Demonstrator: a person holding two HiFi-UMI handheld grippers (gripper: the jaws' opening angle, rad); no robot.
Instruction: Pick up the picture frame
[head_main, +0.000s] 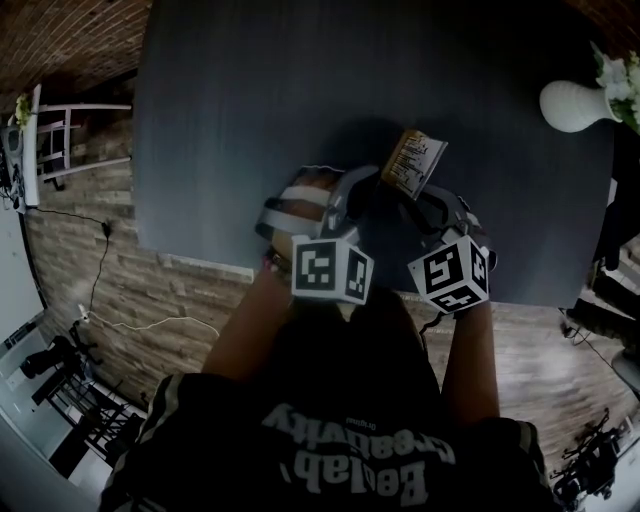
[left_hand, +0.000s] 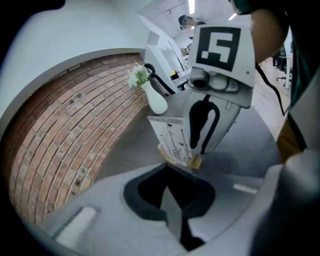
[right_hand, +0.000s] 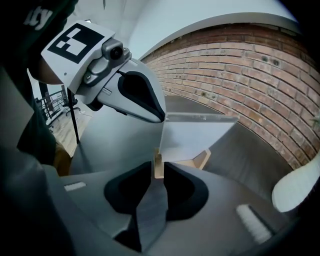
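The picture frame (head_main: 412, 163) is a small light-wood frame with a printed white sheet, held up over the dark table (head_main: 230, 120). My left gripper (head_main: 372, 188) meets its lower left corner, and my right gripper (head_main: 418, 203) meets its bottom edge. In the left gripper view the printed face (left_hand: 172, 140) stands just past my shut left gripper (left_hand: 170, 170), its wooden corner at the tips. In the right gripper view the frame's plain back (right_hand: 192, 137) shows. A wooden edge runs down into my right gripper (right_hand: 159, 170), which is shut on it.
A white vase with flowers (head_main: 575, 105) stands at the table's far right; it also shows as the vase (left_hand: 155, 97) in the left gripper view. A brick wall (right_hand: 240, 65) runs behind the table. A white chair (head_main: 60, 140) stands off the left side, on a wooden floor.
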